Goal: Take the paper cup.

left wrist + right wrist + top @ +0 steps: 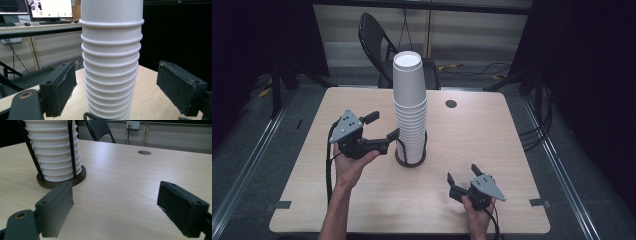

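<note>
**Left jaws open around the cups**

My left gripper (pixel 383 127) stands open, its pads either side of the cup stack (pixel 409 115) without touching. The stack sits in a wire holder (pixel 71 152) mid-table. My right gripper (pixel 463 176) rests open, well apart.
</note>
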Demonstrator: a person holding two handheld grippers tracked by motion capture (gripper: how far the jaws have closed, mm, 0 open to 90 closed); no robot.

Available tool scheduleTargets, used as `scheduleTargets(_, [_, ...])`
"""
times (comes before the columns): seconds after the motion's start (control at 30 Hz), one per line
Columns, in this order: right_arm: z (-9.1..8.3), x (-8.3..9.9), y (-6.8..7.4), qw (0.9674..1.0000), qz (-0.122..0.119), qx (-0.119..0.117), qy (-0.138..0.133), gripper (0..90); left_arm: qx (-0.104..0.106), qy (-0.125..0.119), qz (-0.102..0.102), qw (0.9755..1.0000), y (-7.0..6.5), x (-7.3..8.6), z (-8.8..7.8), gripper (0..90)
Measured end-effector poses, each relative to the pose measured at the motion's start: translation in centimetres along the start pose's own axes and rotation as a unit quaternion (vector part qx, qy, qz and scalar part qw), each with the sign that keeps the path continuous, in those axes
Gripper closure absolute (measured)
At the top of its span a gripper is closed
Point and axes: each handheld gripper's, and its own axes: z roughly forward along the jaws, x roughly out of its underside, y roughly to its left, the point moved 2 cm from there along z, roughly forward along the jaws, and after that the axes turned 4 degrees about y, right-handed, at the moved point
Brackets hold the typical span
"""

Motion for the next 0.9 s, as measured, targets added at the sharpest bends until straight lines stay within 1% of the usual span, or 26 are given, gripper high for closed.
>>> scheduleTargets(0.07, [0.0, 0.0, 0.0, 1.0, -0.001, 0.0, 0.0, 13.0, 0.002, -0.003, 0.004, 1.0, 0.0, -0.7, 0.2, 15.5])
scheduleTargets(0.1, [0.0, 0.0, 0.0, 1.0, 0.0, 0.0, 0.0, 13.0, 0.003, -0.006, 0.003, 1.0, 0.0, -0.9, 0.3, 15.6])
scheduleTargets(0.13, [0.0, 0.0, 0.0, 1.0, -0.001, 0.0, -0.001, 13.0, 0.003, -0.006, 0.003, 1.0, 0.0, -0.9, 0.3, 15.5])
scheduleTargets(0.17, [0.0, 0.0, 0.0, 1.0, -0.001, 0.0, 0.0, 13.0, 0.001, -0.002, 0.007, 1.0, 0.1, -1.4, 0.4, 15.4])
scheduleTargets(0.23, [0.0, 0.0, 0.0, 1.0, -0.001, 0.0, 0.0, 13.0, 0.005, -0.004, 0.01, 0.9999, 0.1, -1.7, 0.4, 15.5])
scheduleTargets(0.27, [0.0, 0.0, 0.0, 1.0, 0.0, 0.0, 0.0, 13.0, 0.007, -0.003, 0.016, 0.9998, 0.1, -2.3, 0.4, 15.5])
scheduleTargets(0.3, [0.0, 0.0, 0.0, 1.0, 0.0, 0.0, 0.0, 13.0, 0.007, -0.003, 0.016, 0.9998, 0.1, -2.3, 0.4, 15.5])
scheduleTargets(0.4, [0.0, 0.0, 0.0, 1.0, 0.0, 0.0, 0.0, 13.0, 0.012, -0.001, 0.022, 0.9997, 0.1, -3.2, 0.6, 15.4])
scheduleTargets(0.43, [0.0, 0.0, 0.0, 1.0, 0.0, 0.0, 0.0, 13.0, 0.015, -0.005, 0.019, 0.9997, 0.1, -3.4, 0.6, 15.4])
scheduleTargets(0.47, [0.0, 0.0, 0.0, 1.0, 0.001, 0.001, 0.0, 13.0, 0.017, -0.003, 0.021, 0.9996, 0.1, -3.8, 0.7, 15.4])
scheduleTargets(0.5, [0.0, 0.0, 0.0, 1.0, 0.001, 0.0, 0.001, 13.0, 0.018, -0.003, 0.018, 0.9997, 0.1, -4.0, 0.8, 15.4])
scheduleTargets(0.53, [0.0, 0.0, 0.0, 1.0, 0.001, -0.001, 0.0, 13.1, 0.021, -0.006, 0.018, 0.9996, 0.2, -4.2, 0.9, 15.4])
scheduleTargets(0.57, [0.0, 0.0, 0.0, 1.0, 0.001, -0.002, 0.001, 13.1, 0.024, -0.003, 0.02, 0.9995, 0.4, -4.7, 1.1, 15.5])
scheduleTargets(0.67, [0.0, 0.0, 0.0, 1.0, 0.001, -0.002, 0.0, 13.1, 0.021, -0.002, 0.019, 0.9996, 0.6, -5.1, 1.4, 15.4])
scheduleTargets(0.7, [0.0, 0.0, 0.0, 1.0, 0.001, -0.002, 0.001, 13.1, 0.021, -0.004, 0.015, 0.9997, 0.7, -5.4, 1.7, 15.3])
scheduleTargets(0.8, [0.0, 0.0, 0.0, 1.0, 0.001, -0.002, 0.001, 13.1, 0.021, -0.001, 0.013, 0.9997, 1.1, -5.7, 1.9, 15.4])
scheduleTargets(0.83, [0.0, 0.0, 0.0, 1.0, 0.001, -0.002, 0.001, 13.1, 0.016, -0.006, 0.015, 0.9998, 1.3, -6.1, 1.9, 15.5])
scheduleTargets(0.87, [0.0, 0.0, 0.0, 1.0, 0.001, -0.002, 0.001, 13.1, 0.016, -0.006, 0.015, 0.9998, 1.3, -6.1, 1.9, 15.6])
scheduleTargets(0.9, [0.0, 0.0, 0.0, 1.0, 0.001, -0.003, 0.002, 13.1, 0.015, -0.01, 0.01, 0.9998, 1.6, -6.4, 1.9, 15.5])
